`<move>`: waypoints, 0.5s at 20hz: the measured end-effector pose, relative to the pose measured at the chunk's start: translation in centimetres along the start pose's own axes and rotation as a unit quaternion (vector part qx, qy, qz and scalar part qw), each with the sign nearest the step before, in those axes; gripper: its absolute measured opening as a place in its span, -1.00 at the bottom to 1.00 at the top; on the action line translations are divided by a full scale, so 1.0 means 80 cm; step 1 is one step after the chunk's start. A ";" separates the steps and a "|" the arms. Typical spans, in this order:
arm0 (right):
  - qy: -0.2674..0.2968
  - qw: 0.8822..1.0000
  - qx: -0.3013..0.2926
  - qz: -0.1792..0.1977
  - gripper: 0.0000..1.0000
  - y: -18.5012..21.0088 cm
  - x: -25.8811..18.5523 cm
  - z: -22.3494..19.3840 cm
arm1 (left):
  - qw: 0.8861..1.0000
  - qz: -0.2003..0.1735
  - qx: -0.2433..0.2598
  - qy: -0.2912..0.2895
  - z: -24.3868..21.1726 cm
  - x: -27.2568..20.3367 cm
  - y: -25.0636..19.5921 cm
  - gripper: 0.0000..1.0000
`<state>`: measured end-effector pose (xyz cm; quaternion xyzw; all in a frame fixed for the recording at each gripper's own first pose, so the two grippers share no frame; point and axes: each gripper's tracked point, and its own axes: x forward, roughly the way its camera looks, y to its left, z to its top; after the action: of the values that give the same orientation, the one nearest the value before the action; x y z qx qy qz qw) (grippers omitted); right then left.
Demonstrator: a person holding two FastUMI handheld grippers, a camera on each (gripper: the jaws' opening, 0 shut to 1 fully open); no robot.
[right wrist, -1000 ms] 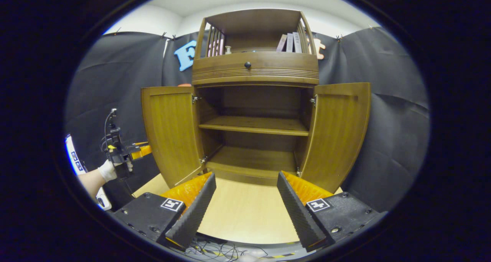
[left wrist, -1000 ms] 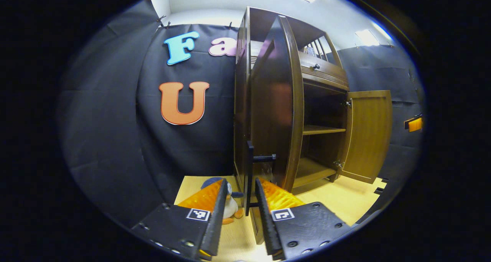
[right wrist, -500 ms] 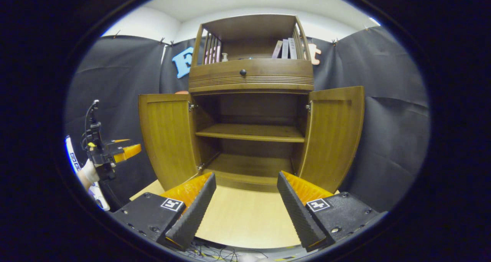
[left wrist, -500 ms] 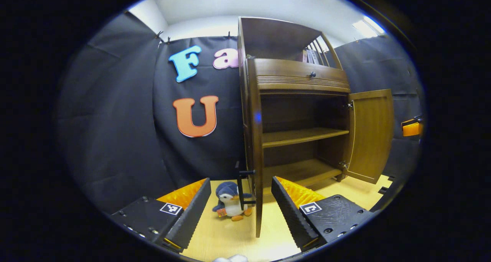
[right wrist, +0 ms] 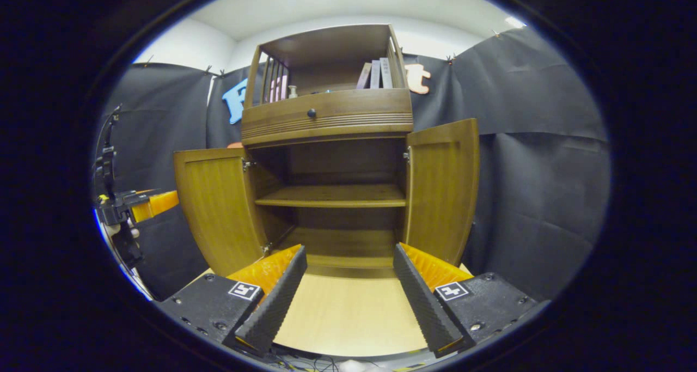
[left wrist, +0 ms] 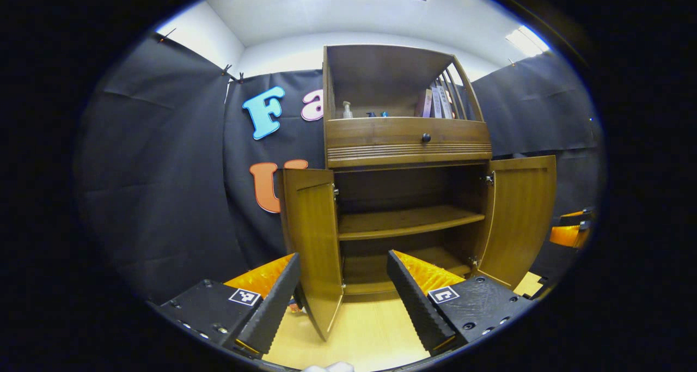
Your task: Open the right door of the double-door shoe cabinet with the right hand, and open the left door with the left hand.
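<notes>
Ahead of the right gripper, whose fingers stand wide apart with nothing between them, the shoe cabinet stands on a light wooden platform. Both doors are swung open: the left door beyond the left finger, the right door beyond the right finger. Between the doors, the middle shelf and the bottom shelf are bare. Above them sits a drawer with a dark knob. Books stand on the top shelf.

The left gripper also has its fingers wide apart, gripping nothing. The left door hangs between these fingers, touching neither, while the right door lies beyond the right finger.
</notes>
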<state>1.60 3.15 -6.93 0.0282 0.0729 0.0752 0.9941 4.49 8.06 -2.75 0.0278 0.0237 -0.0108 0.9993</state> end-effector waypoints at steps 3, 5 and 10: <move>0.001 1.000 0.002 -0.011 1.00 -0.021 -0.003 0.000 | 1.000 -0.002 -0.012 0.007 -0.006 -0.002 -0.051 0.92; -0.001 1.000 0.004 -0.016 1.00 -0.032 -0.004 0.002 | 1.000 -0.011 -0.014 0.016 -0.019 -0.008 -0.086 0.92; -0.009 1.000 -0.003 -0.029 1.00 -0.051 -0.002 0.007 | 0.999 -0.008 -0.012 0.033 -0.047 -0.018 -0.125 0.92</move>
<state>2.13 -0.90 -6.60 0.0235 0.0647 0.0462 0.9966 2.63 -1.71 -6.98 0.0163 0.0568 -0.0176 0.9981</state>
